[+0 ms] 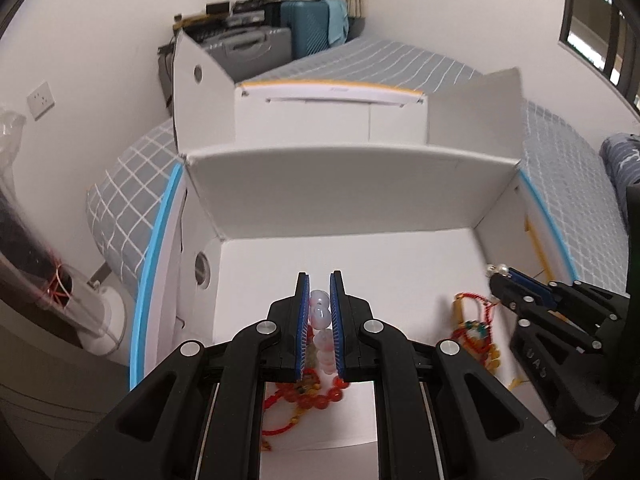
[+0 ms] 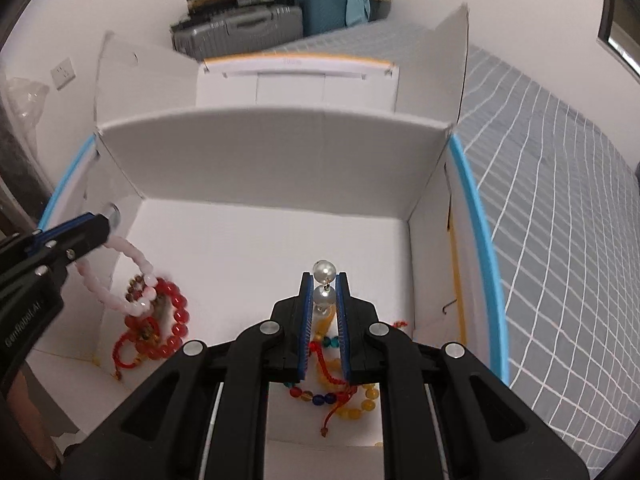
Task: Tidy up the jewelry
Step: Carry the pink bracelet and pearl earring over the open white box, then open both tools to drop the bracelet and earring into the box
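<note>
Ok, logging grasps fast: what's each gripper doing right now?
Left gripper: shut on the pink bracelet.
Right gripper: shut on the pearl earring.

Right gripper [image 2: 324,292] is clamped on a pearl earring [image 2: 324,284], two pearls stacked, top one poking past the tips. Under it sit yellow, blue and red beads [image 2: 340,396] in the white box [image 2: 276,160]. On the left, the left gripper [image 2: 105,227] pinches a pink bead bracelet [image 2: 134,276] above a red bracelet [image 2: 176,320].
</note>
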Motion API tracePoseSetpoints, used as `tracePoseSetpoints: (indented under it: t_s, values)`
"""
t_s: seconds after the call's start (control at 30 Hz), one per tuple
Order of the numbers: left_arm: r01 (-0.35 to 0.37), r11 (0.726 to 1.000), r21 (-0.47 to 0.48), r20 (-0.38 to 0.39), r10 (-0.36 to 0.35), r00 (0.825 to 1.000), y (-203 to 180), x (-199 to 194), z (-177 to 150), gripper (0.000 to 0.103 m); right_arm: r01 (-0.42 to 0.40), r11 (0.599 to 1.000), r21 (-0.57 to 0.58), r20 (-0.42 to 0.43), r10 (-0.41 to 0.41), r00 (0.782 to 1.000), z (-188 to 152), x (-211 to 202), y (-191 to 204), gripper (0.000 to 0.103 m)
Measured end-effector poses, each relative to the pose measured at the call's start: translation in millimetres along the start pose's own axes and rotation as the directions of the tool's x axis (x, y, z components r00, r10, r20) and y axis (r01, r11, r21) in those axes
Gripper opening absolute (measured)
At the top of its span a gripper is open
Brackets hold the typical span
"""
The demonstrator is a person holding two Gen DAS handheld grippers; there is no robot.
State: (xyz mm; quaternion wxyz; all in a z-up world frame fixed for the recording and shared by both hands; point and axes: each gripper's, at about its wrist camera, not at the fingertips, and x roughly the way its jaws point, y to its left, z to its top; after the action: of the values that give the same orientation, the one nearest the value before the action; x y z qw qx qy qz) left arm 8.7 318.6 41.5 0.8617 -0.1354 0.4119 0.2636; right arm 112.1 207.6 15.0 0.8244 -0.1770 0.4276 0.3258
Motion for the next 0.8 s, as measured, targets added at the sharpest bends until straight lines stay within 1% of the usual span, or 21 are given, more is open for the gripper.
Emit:
tracePoseSetpoints:
  t_s: [0.07,0.13,0.23,0.37,0.43,0.57,0.6,0.63,0.67,0.7,0.73,0.77,0.8]
  values:
    - [0.009,1.000,0.000,-0.029,-0.009,1.000,3,8,-2,0.010,0.005,1.000,0.003,-0.038,-0.005,0.999,-1,8,0,0.010]
    - [0.003,1.000,0.004,-0.053,-0.003,0.999,5,16,-2,0.010,-0.007,1.000,0.005,-0.049,0.008,0.999,-1,9,-1,0.010]
    - [-0.001,1.000,0.007,-0.067,0.002,0.998,5,20,-4,0.010,-0.003,1.000,0.006,-0.063,0.003,0.998,-1,10,-1,0.011]
    - [-0.007,1.000,0.016,-0.070,0.008,0.998,4,21,-6,0.011,-0.009,1.000,0.005,-0.073,0.009,0.997,-1,13,0,0.011]
    - [-0.015,1.000,0.024,-0.066,0.016,0.998,2,21,-5,0.012,-0.022,1.000,0.007,-0.069,0.023,0.997,-2,12,-2,0.011]
    - [-0.031,0.999,0.027,-0.054,0.033,0.998,0,19,-5,0.012,-0.024,1.000,0.007,-0.061,0.025,0.998,0,10,-1,0.012]
    - [-0.032,0.999,0.028,-0.054,0.034,0.998,0,19,-5,0.015,-0.026,1.000,0.007,-0.061,0.026,0.998,0,10,-1,0.013]
    - [-0.032,0.999,0.027,-0.054,0.033,0.998,-1,18,-6,0.018,-0.027,1.000,0.008,-0.060,0.027,0.998,0,10,-1,0.022]
    - [-0.030,0.999,0.025,-0.051,0.031,0.998,-1,17,-6,0.029,-0.030,0.999,0.011,-0.056,0.030,0.998,0,9,-1,0.027]
    - [-0.033,0.999,0.023,-0.046,0.034,0.998,0,15,-5,0.038,-0.032,0.999,0.014,-0.050,0.033,0.998,1,8,-2,0.038]
    - [-0.043,0.999,0.019,-0.035,0.044,0.998,0,12,-5,0.041,-0.034,0.999,0.017,-0.039,0.034,0.999,1,5,-2,0.044]
    - [-0.054,0.998,0.017,-0.023,0.054,0.998,1,9,-5,0.045,-0.029,0.999,0.022,-0.024,0.030,0.999,2,2,-3,0.047]
    - [-0.063,0.998,0.010,-0.007,0.063,0.998,3,4,-5,0.053,-0.026,0.999,0.027,-0.014,0.027,1.000,2,0,-3,0.052]
